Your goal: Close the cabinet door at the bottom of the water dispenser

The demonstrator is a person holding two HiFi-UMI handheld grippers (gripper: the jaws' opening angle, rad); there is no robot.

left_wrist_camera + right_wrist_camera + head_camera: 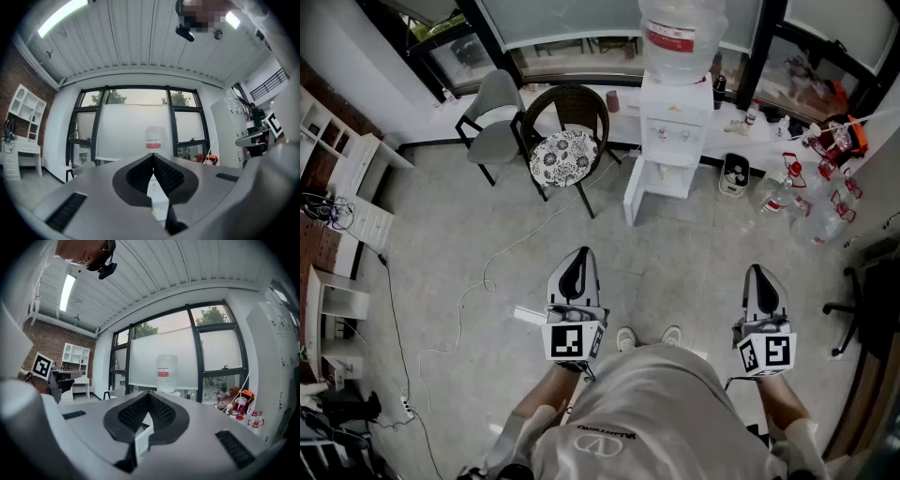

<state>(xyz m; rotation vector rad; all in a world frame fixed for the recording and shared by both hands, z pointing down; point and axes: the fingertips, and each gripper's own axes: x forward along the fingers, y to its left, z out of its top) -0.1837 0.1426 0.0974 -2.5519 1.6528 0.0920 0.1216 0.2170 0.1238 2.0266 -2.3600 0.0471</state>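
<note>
The white water dispenser (pixel 676 127) stands at the far wall with a large bottle (pixel 679 36) on top. Its bottom cabinet door (pixel 637 194) hangs open, swung out to the left. Both grippers are held level, well short of it, over the floor. My left gripper (pixel 578 251) is shut with nothing in it, and in the left gripper view its tips (pixel 153 155) meet below the distant bottle (pixel 154 139). My right gripper (pixel 757 270) also looks shut and empty. Its tips (pixel 148 393) point toward the dispenser's bottle (pixel 167 373).
A wicker chair with a floral cushion (pixel 566 148) and a grey chair (pixel 494 118) stand left of the dispenser. Bottles and red gear (pixel 811 192) crowd the floor at right. An office chair (pixel 865 302) is at far right. A white cable (pixel 469 298) trails over the floor, and white shelving (pixel 342 183) lines the left wall.
</note>
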